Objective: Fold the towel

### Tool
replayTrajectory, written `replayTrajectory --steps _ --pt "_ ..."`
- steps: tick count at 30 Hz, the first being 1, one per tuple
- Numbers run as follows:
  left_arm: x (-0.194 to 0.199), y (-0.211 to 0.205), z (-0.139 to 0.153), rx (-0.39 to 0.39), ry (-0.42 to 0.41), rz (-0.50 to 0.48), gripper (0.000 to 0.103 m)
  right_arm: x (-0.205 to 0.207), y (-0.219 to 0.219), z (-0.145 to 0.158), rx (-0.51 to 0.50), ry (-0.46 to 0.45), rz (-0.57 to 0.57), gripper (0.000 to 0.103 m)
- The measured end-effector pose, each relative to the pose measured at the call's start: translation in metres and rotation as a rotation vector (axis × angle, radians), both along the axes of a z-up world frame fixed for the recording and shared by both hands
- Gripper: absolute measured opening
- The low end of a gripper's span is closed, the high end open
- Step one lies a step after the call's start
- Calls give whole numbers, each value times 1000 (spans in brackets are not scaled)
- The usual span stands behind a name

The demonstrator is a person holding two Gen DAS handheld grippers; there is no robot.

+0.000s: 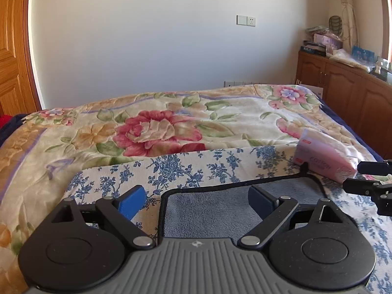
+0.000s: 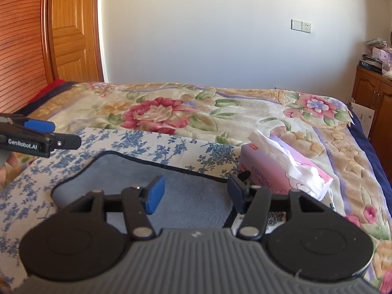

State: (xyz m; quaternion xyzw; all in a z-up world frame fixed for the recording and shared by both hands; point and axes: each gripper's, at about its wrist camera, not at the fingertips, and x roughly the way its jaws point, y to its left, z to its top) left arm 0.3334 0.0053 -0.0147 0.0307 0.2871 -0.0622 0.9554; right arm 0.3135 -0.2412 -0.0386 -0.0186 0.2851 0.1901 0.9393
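A grey-blue towel [image 1: 208,208] with a dark hem lies flat on a blue-flowered white cloth [image 1: 171,169] on the bed. My left gripper [image 1: 196,201] hovers above the towel's near part, jaws wide apart, nothing between the blue pads. In the right wrist view the same towel [image 2: 137,174] spreads under my right gripper [image 2: 194,193], which is open with nothing between its pads. The left gripper [image 2: 44,134] shows at the left edge of that view, above the flowered cloth [image 2: 152,142]. The right gripper's black arm enters the left wrist view at the right edge.
A pink tissue pack [image 2: 281,171] [image 1: 323,156] lies just right of the towel's far corner. A floral blanket [image 1: 159,127] covers the bed beyond. A wooden cabinet [image 1: 343,93] with clutter stands at the right; a wooden door [image 2: 71,29] at the left.
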Motion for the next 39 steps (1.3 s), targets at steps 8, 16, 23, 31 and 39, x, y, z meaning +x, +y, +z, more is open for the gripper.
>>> replayTrajectory --steps 8,16,23,31,39 --pt "-31 -5 24 -1 -22 -8 100 -26 -2 21 -2 -26 -17 65" --pt "-65 -9 47 2 -63 -30 103 -48 -2 37 14 -49 -30 80" --pt "-90 -13 60 16 -74 -27 103 -65 -3 44 15 -57 -44 100" --pt "-115 -12 69 25 -95 -8 103 -86 -3 55 24 -69 -47 103" --pt "-137 -8 75 35 -100 19 103 -104 -3 63 31 -77 -53 103"
